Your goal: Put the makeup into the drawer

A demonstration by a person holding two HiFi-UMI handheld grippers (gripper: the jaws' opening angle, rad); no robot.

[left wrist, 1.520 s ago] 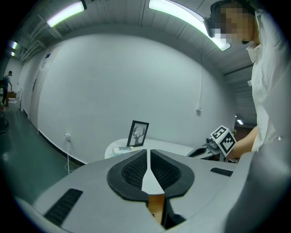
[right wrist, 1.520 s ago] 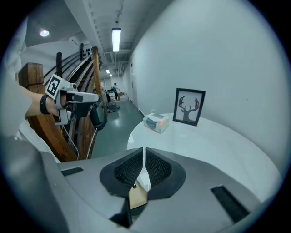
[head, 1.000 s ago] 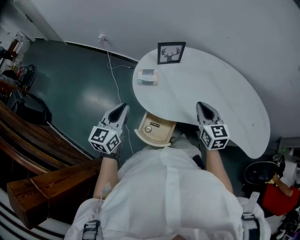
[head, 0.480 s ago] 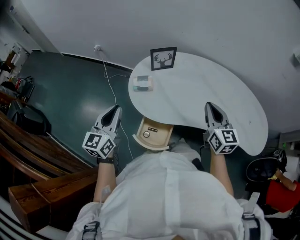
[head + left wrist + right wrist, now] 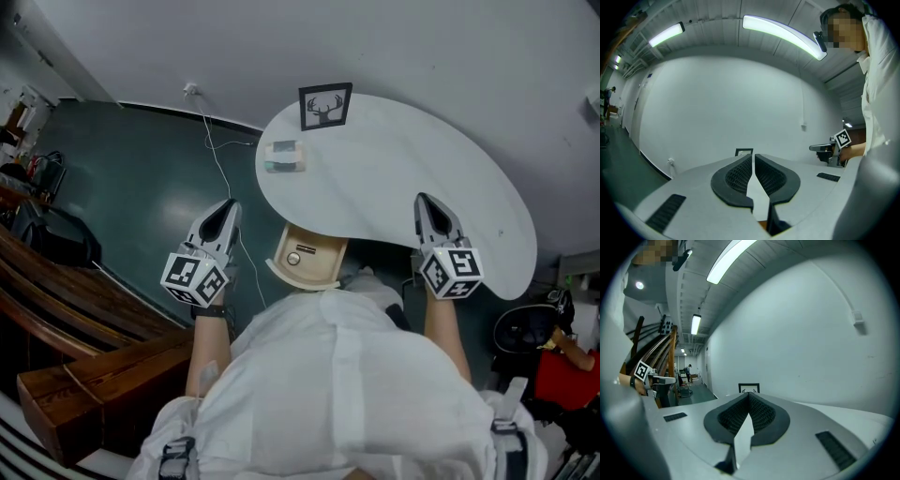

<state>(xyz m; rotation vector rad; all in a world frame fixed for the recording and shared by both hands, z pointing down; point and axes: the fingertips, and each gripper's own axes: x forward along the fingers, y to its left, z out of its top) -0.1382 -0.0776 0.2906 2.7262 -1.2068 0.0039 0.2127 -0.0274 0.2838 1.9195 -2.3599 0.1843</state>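
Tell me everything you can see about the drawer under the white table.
The drawer is pale beige with a rounded front rim. It stands pulled open, sticking out from under the white table's near edge. Inside lie a small round thing and a short dark strip, too small to identify.

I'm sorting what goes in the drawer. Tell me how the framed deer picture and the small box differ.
The framed deer picture stands upright at the far edge of the white table; the small box lies flat near its left edge. The picture has a dark frame; the box looks pale. Both sit on the table, apart.
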